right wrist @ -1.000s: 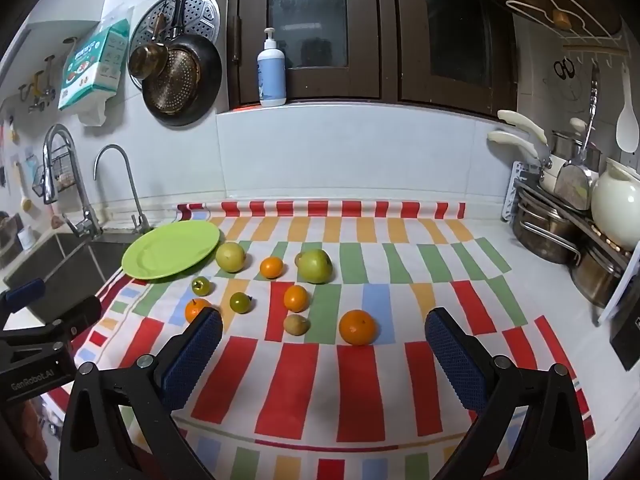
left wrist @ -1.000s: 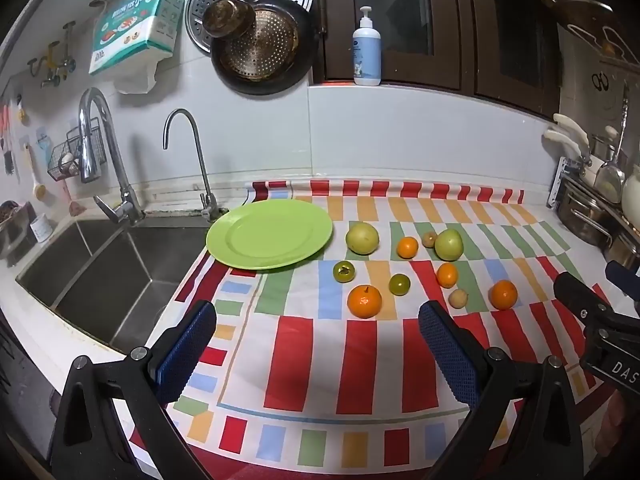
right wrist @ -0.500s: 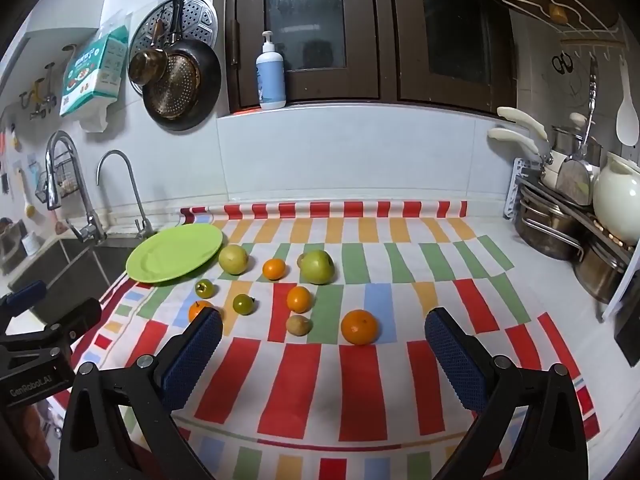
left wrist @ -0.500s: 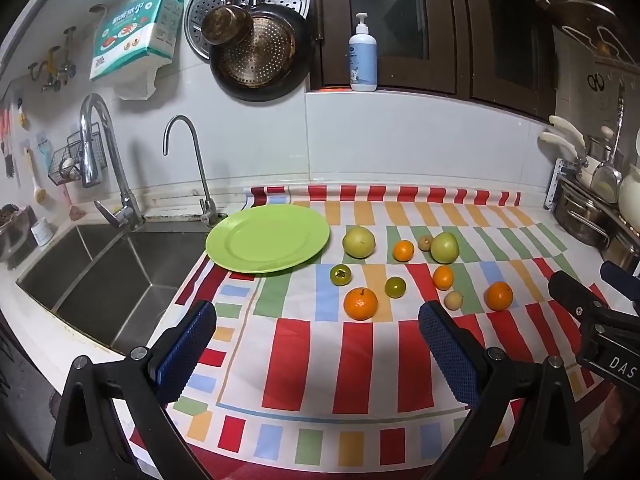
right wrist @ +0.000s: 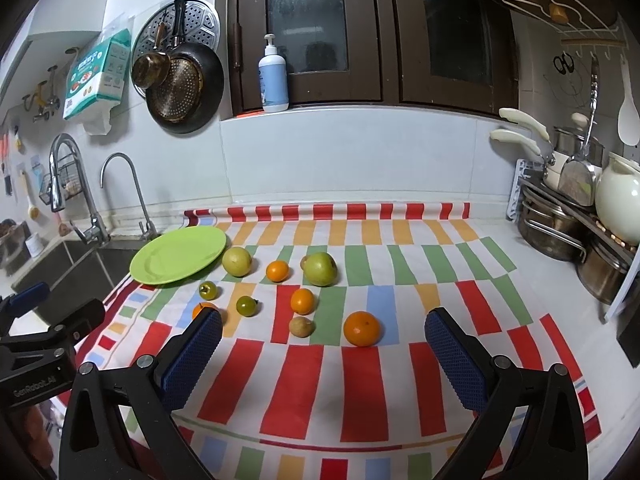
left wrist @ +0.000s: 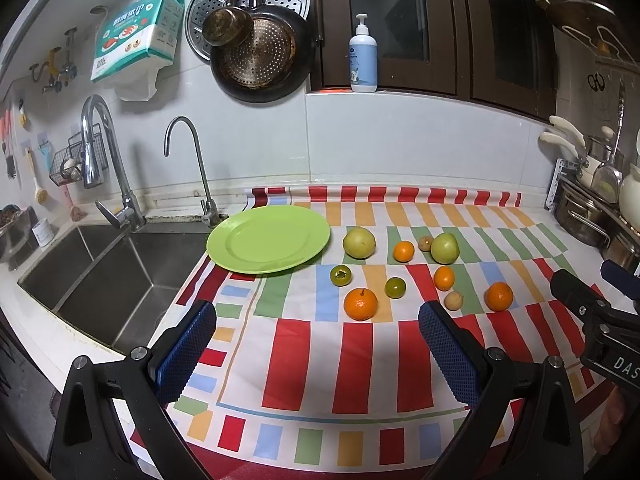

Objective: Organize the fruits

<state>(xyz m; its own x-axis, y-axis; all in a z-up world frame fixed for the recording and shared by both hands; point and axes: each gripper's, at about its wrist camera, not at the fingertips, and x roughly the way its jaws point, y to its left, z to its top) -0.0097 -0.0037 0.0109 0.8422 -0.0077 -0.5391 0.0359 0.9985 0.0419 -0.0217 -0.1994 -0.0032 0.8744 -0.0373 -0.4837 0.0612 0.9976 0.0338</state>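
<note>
An empty green plate (left wrist: 269, 239) (right wrist: 179, 255) lies at the mat's back left, next to the sink. Several fruits lie loose on the striped mat (left wrist: 360, 360): a yellow-green pear (left wrist: 359, 242) (right wrist: 237, 261), a green apple (left wrist: 444, 248) (right wrist: 320, 269), a stemmed orange (left wrist: 360, 304), another orange (left wrist: 499, 296) (right wrist: 361, 328), small oranges (right wrist: 277, 271) (right wrist: 302, 301), two small green fruits (left wrist: 340, 275) (left wrist: 395, 287) and small brown ones (right wrist: 301, 326). My left gripper (left wrist: 316, 344) is open and empty, near the mat's front. My right gripper (right wrist: 322, 346) is open and empty.
A double steel sink (left wrist: 100, 276) with two taps (left wrist: 188, 168) sits left of the mat. Pots and a dish rack (right wrist: 580, 224) stand at the right. Pans (left wrist: 260, 60) hang on the back wall; a soap bottle (left wrist: 363, 60) stands on the sill.
Both grippers have drifted slightly, so the scene shifts a little in each view. No fruit has moved. Both grippers stay open.
</note>
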